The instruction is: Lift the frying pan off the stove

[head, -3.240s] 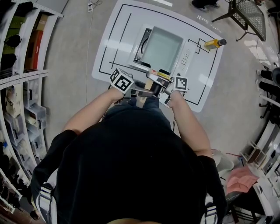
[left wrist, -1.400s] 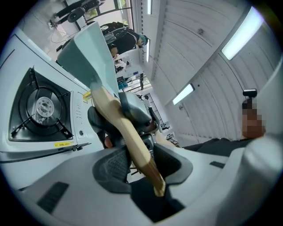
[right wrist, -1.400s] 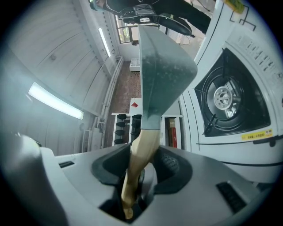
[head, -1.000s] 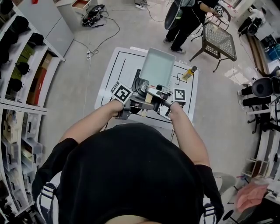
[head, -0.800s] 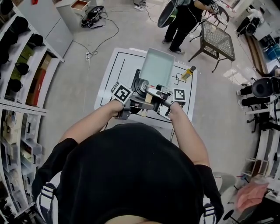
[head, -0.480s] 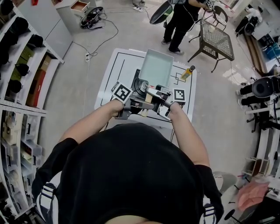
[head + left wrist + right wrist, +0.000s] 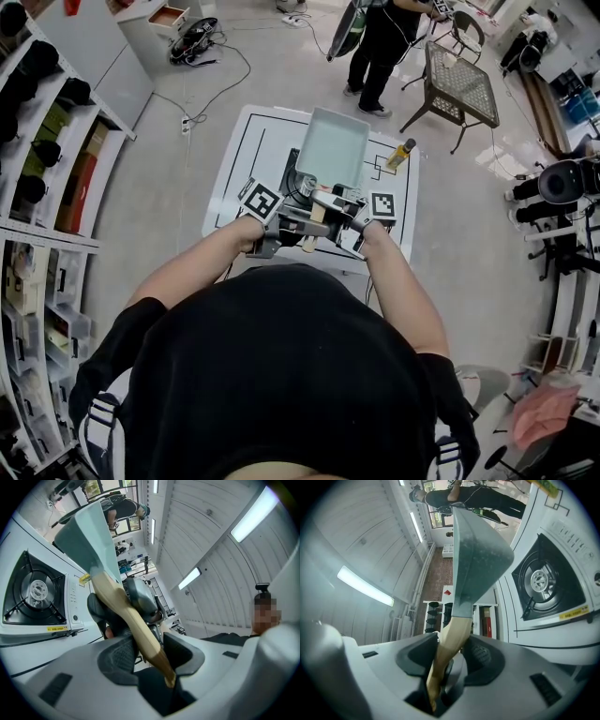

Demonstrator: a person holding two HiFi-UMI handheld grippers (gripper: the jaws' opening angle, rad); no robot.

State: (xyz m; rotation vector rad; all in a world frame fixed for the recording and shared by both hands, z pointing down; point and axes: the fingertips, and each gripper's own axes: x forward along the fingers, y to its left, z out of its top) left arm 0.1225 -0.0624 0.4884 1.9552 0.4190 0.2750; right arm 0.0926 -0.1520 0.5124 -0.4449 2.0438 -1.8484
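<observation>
1. Two grippers, both mine: my left gripper [image 7: 150, 653] and my right gripper [image 7: 450, 657] come in from opposite sides.
2. One wooden handle [image 7: 125, 613], and both pairs of jaws are part-closed and clamped on it, pads pressing the wood.
3. One frying pan [image 7: 333, 145], square and pale green, is up in the air, clear of the stove [image 7: 302, 184] and tipped up away from me.
4. One burner [image 7: 541, 581] shows on that stove, beneath the raised pan.
5. One white table [image 7: 246, 141] carries the stove, with one yellow bottle [image 7: 401, 153] near its far right corner.
6. One person [image 7: 380, 47] stands beyond the table.
</observation>
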